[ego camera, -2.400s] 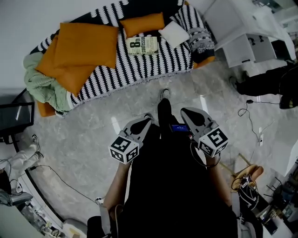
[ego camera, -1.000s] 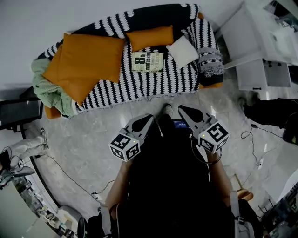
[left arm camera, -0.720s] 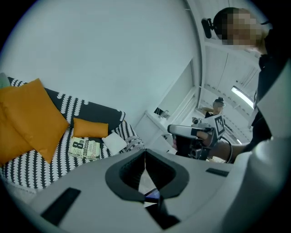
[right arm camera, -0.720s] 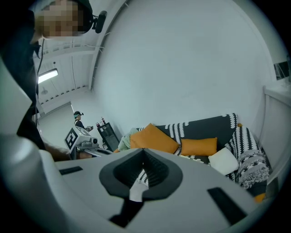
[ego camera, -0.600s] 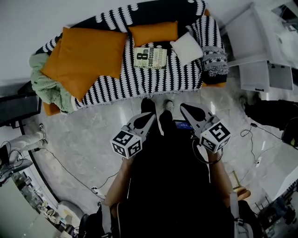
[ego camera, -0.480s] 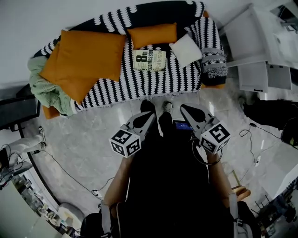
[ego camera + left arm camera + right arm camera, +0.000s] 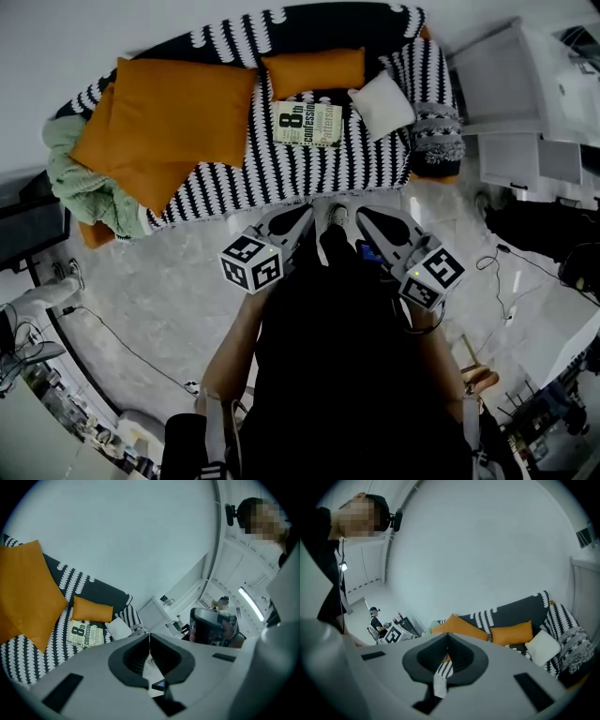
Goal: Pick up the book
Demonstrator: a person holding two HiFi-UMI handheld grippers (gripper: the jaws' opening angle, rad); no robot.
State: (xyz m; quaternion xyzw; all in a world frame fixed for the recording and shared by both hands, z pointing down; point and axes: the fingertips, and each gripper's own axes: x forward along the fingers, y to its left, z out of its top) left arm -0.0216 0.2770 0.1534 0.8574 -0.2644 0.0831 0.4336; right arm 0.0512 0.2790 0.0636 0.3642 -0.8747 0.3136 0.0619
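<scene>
The book [image 7: 307,124], pale with a big "8" on its cover, lies flat on the black-and-white striped sofa [image 7: 281,173], between an orange cushion and a small white pillow. In the left gripper view the book [image 7: 85,633] shows to the left of the jaws. My left gripper [image 7: 306,214] is shut and empty, its tip just short of the sofa's front edge. Beside it, my right gripper [image 7: 360,215] is also shut with nothing in it. The jaws meet tip to tip in both gripper views [image 7: 149,637] [image 7: 447,637]. The right gripper view does not show the book.
A large orange cushion [image 7: 173,108] and a green blanket [image 7: 80,183] fill the sofa's left end. A smaller orange cushion [image 7: 314,70] and a white pillow [image 7: 384,103] flank the book. White cabinets [image 7: 525,103] stand at the right. Cables [image 7: 511,281] trail over the marble floor.
The person has stepped toward the sofa. Both grippers have moved forward with them and their tips now reach the sofa's front edge. Both stay shut.
</scene>
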